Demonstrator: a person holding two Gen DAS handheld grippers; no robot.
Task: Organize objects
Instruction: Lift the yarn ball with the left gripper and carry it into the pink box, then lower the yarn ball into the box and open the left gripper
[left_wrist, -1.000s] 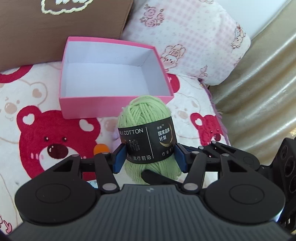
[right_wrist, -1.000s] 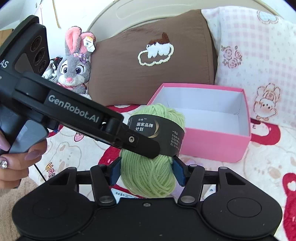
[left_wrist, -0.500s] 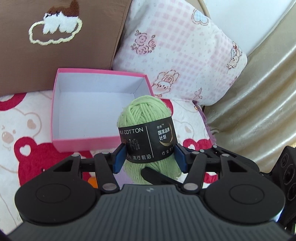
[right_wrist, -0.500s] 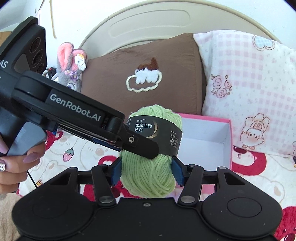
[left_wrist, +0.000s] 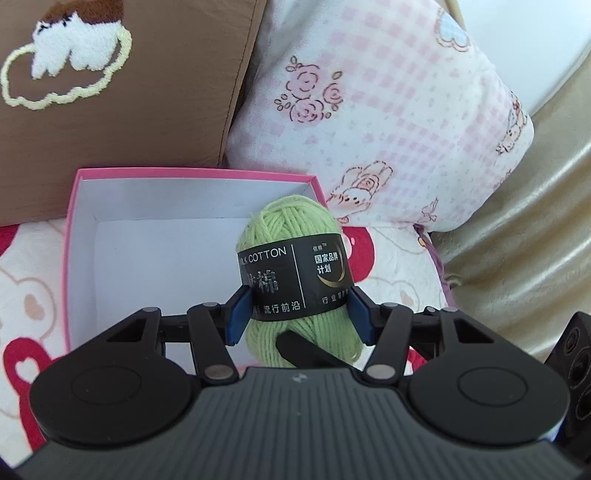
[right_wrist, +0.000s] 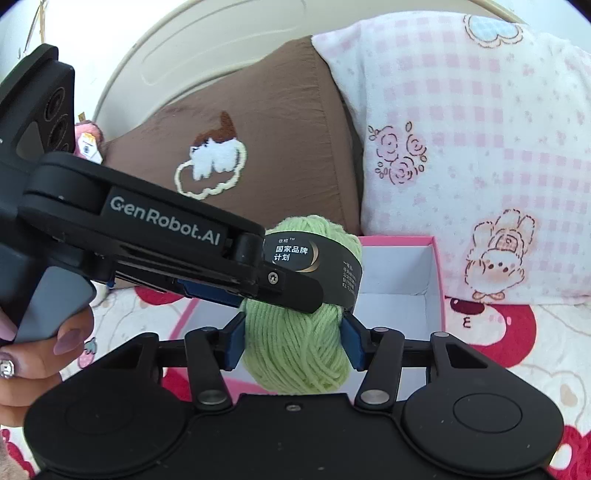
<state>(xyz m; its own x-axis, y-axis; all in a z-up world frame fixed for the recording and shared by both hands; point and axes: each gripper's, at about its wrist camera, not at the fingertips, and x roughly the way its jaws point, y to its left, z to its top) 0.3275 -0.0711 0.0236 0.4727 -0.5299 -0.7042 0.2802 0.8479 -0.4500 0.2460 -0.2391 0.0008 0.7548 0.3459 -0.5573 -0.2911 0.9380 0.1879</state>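
Observation:
A green yarn ball (left_wrist: 291, 236) with a black label is held by both grippers at once. My left gripper (left_wrist: 295, 314) is shut on it at the label. My right gripper (right_wrist: 293, 339) is shut on its lower part (right_wrist: 295, 350); the left gripper's arm (right_wrist: 147, 236) crosses in front from the left. The ball hangs over the near right part of an open pink box (left_wrist: 74, 221) with a white inside. The box also shows in the right wrist view (right_wrist: 436, 280), behind the ball.
The box lies on a bed sheet (left_wrist: 22, 295) with red bears. A brown pillow (left_wrist: 147, 92) and a pink checked pillow (left_wrist: 388, 110) lean right behind the box. A gold curtain (left_wrist: 535, 240) hangs at the right. A plush toy's ear (right_wrist: 86, 136) shows far left.
Both grippers have carried the yarn ball forward, from in front of the box to over its near edge. The box and pillows look closer. The grip on the ball is the same.

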